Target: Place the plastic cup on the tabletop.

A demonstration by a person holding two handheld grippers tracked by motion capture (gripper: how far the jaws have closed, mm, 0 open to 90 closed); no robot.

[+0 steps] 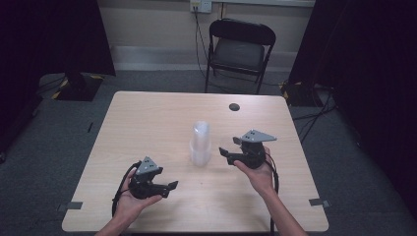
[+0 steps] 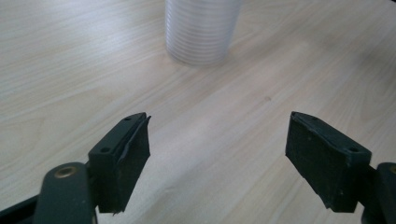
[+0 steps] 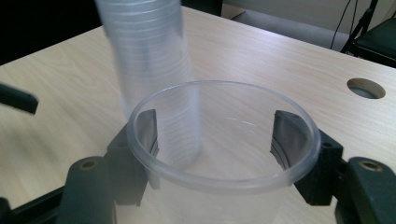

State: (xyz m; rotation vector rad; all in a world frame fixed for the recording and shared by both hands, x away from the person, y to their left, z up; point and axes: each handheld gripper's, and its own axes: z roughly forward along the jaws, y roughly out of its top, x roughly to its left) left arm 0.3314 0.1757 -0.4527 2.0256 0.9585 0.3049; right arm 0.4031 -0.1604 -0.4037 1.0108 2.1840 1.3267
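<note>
Pale woodgrain table; ribbed clear cup stack; left tongs released; right tongs grasping clear round-rimmed cup

Beyond the far edge of the light wooden table, which has a round hole near its far right corner, a black folding chair stands against the wall below a wall socket, with cables on the grey floor to the table's right.
</note>
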